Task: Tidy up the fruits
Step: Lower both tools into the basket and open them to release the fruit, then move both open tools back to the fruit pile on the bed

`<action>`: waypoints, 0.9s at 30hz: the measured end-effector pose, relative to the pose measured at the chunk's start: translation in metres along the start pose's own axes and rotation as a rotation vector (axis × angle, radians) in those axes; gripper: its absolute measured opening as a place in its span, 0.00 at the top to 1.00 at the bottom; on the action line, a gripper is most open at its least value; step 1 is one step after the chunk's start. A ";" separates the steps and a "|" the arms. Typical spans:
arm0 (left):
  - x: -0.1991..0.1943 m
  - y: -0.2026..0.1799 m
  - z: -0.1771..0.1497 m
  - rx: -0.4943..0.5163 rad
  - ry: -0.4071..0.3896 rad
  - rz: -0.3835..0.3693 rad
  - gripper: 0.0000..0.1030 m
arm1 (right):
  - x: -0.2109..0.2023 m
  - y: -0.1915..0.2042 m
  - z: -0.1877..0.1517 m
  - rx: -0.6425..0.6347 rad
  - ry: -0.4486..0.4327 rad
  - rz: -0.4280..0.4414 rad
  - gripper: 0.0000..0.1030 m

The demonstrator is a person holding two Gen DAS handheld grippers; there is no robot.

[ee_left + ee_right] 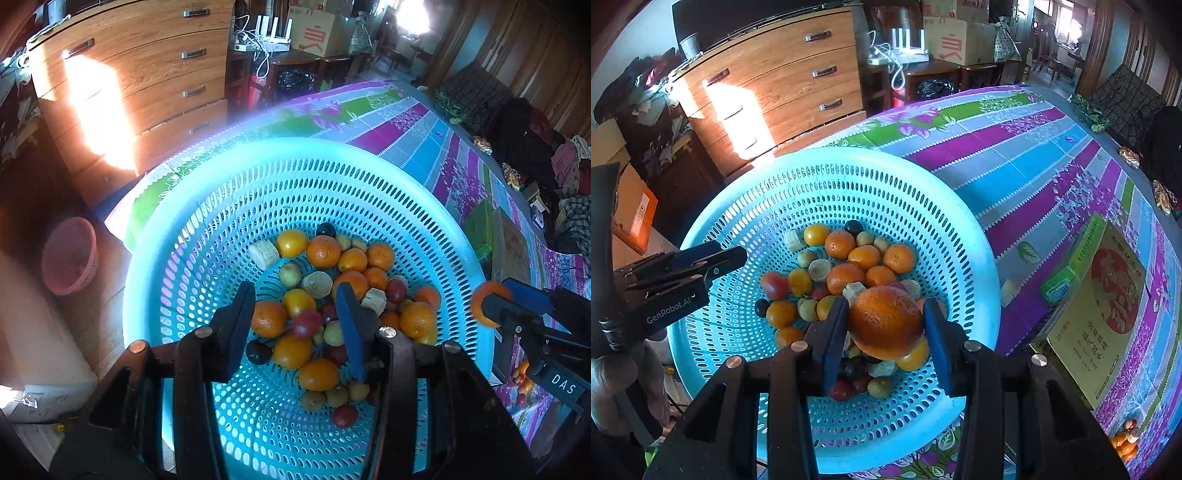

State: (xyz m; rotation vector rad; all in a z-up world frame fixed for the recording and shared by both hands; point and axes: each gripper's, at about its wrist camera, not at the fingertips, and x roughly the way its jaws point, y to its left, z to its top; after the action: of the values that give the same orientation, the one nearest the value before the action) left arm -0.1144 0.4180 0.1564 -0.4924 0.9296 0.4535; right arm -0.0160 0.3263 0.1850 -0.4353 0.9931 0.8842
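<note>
Mixed fruits (325, 302) heaped in blue slotted basket (258, 192)

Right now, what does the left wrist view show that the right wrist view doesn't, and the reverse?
Left wrist only: a pink basket on the floor, and the left gripper open above the fruit pile. Right wrist only: a yellow printed box on the tablecloth, seen in full. Both: the blue basket of mixed fruit, the wooden dresser, and the right gripper around an orange.
</note>
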 end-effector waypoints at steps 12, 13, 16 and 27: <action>0.001 0.001 -0.002 -0.016 0.004 -0.005 0.39 | -0.006 0.000 0.000 0.000 -0.037 -0.013 0.29; 0.001 0.002 -0.002 -0.017 0.003 -0.004 0.38 | -0.007 0.000 0.000 -0.001 -0.039 -0.015 0.28; 0.001 0.002 -0.002 -0.019 0.003 -0.007 0.38 | -0.009 0.002 -0.001 -0.007 -0.043 -0.017 0.28; -0.011 -0.007 -0.004 -0.011 -0.019 -0.011 0.37 | -0.029 -0.004 -0.008 -0.001 -0.078 -0.026 0.28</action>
State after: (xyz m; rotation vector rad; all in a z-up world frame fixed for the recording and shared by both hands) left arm -0.1181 0.4084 0.1651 -0.5026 0.9062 0.4526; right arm -0.0248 0.3058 0.2060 -0.4104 0.9137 0.8720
